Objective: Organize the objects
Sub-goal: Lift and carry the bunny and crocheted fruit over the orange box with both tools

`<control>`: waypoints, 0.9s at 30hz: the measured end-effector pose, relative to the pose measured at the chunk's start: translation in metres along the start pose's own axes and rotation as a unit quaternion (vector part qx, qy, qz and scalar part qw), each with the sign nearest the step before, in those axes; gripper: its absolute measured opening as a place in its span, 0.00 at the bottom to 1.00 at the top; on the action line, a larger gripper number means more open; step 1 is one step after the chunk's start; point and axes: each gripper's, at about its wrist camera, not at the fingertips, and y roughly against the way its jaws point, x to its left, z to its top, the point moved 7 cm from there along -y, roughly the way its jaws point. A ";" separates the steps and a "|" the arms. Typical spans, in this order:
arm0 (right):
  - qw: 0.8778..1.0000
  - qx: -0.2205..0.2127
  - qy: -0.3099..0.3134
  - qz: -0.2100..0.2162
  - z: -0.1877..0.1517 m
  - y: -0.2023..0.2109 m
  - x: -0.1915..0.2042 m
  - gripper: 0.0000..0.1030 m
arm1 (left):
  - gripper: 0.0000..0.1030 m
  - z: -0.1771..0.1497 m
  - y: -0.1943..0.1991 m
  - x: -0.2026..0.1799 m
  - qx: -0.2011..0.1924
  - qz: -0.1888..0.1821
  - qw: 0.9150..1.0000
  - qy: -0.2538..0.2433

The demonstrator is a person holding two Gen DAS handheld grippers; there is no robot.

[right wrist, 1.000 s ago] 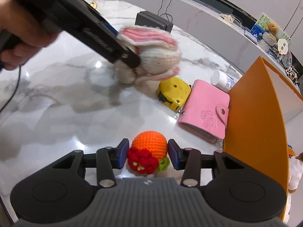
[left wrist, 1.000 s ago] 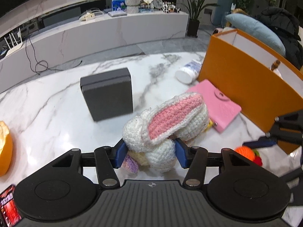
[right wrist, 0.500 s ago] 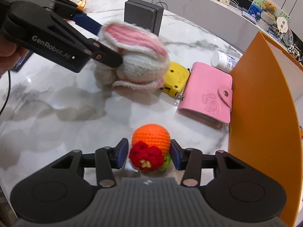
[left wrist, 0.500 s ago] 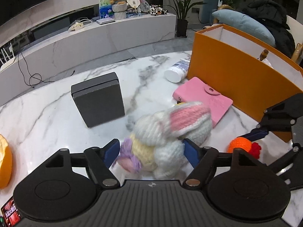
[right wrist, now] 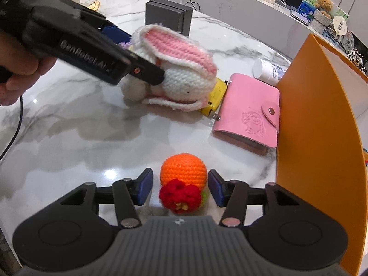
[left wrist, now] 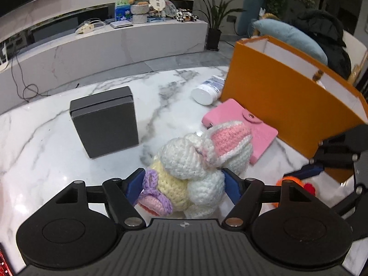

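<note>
Both jaws just widening — left gripper (left wrist: 184,185) astride crochet bunny (left wrist: 202,158), right gripper (right wrist: 178,187) loose around orange ball (right wrist: 182,170).

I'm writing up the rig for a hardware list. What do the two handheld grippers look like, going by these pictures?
Both are matte black plastic. The right gripper has blue pads on its fingers, silver pivot screws, round black discs and a ribbed grey cover. The left gripper matches it; its side reads "GenRobot.AI" in pale letters. A thin black cable hangs below the hand holding it.

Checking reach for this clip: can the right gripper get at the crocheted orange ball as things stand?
Probably yes. The orange ball already sits on the table between the right gripper's open jaws, which have just been opening; nothing blocks it, and the orange bag stands clear.
</note>
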 end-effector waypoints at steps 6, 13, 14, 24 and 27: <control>1.000 0.012 -0.005 0.005 -0.001 0.000 0.000 0.46 | 0.78 -0.001 -0.001 -0.005 0.008 -0.001 1.000 -0.001; 1.000 0.009 -0.013 0.012 0.001 0.004 -0.002 0.41 | 0.72 0.004 0.003 -0.003 0.019 0.004 1.000 0.017; 1.000 0.006 -0.016 0.013 0.003 0.006 -0.003 0.41 | 0.72 0.005 0.005 -0.002 0.019 0.003 1.000 0.024; 0.995 -0.061 -0.073 0.020 0.029 0.053 -0.029 0.41 | 0.72 0.021 0.058 0.000 -0.031 0.024 0.996 0.077; 0.990 -0.095 -0.098 0.020 0.039 0.077 -0.046 0.41 | 0.72 0.030 0.070 -0.005 -0.043 0.025 0.995 0.090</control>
